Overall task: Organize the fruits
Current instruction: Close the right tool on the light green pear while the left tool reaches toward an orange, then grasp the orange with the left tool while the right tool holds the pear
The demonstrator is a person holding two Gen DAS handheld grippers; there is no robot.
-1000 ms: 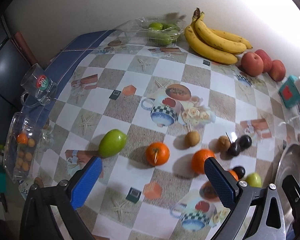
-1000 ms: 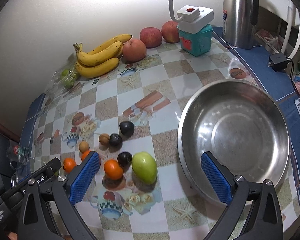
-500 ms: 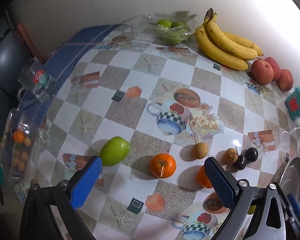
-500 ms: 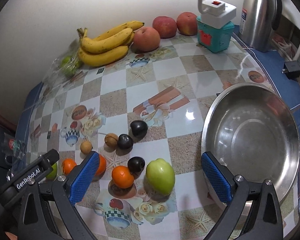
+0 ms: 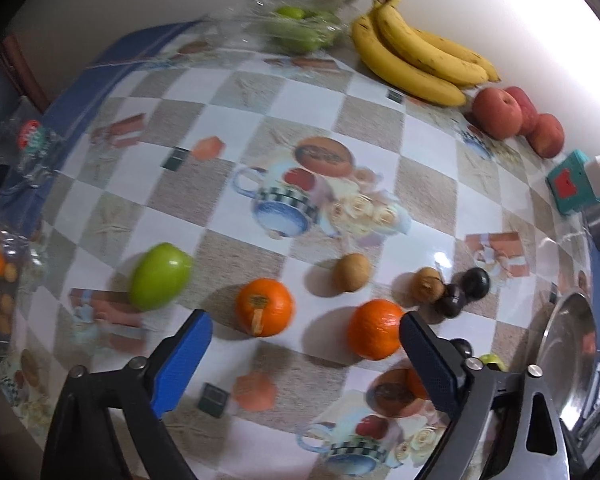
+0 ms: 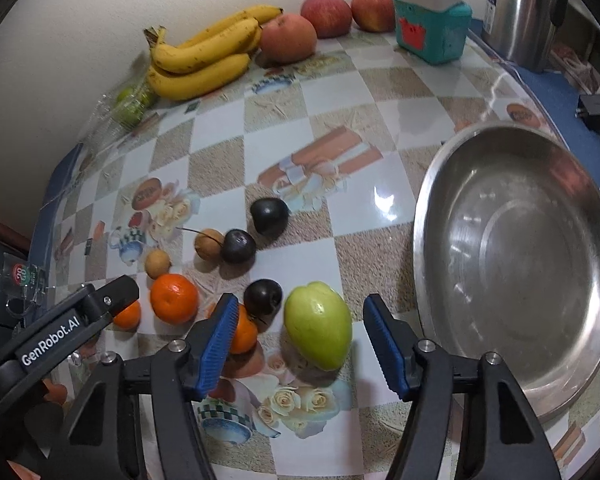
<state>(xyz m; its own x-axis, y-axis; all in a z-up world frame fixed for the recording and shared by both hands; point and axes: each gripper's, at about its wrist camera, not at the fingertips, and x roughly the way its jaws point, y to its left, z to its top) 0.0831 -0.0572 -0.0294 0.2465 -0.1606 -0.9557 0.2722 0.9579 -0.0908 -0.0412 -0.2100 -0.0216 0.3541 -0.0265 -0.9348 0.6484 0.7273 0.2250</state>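
My left gripper [image 5: 306,354] is open and empty, low over the table, with one orange [image 5: 264,307] just ahead between its fingers and a second orange [image 5: 374,335] by its right finger. A green fruit [image 5: 160,282] lies to the left. My right gripper [image 6: 298,344] is open, its fingers on either side of a green fruit [image 6: 318,330], not touching it. Oranges [image 6: 174,298], dark plums [image 6: 269,215] and small brown fruits [image 6: 208,243] lie left of it. The steel bowl [image 6: 516,264] is empty at the right.
Bananas [image 6: 200,60], red apples [image 6: 288,38] and a bag of green fruit [image 6: 130,102] line the back wall. A teal box [image 6: 432,32] and a steel kettle [image 6: 520,8] stand back right. A glass mug [image 5: 24,148] sits at the table's left edge.
Both grippers have come lower and closer to the fruit. The right gripper has moved left so that the green fruit now lies between its fingers. The left gripper has neared the oranges.
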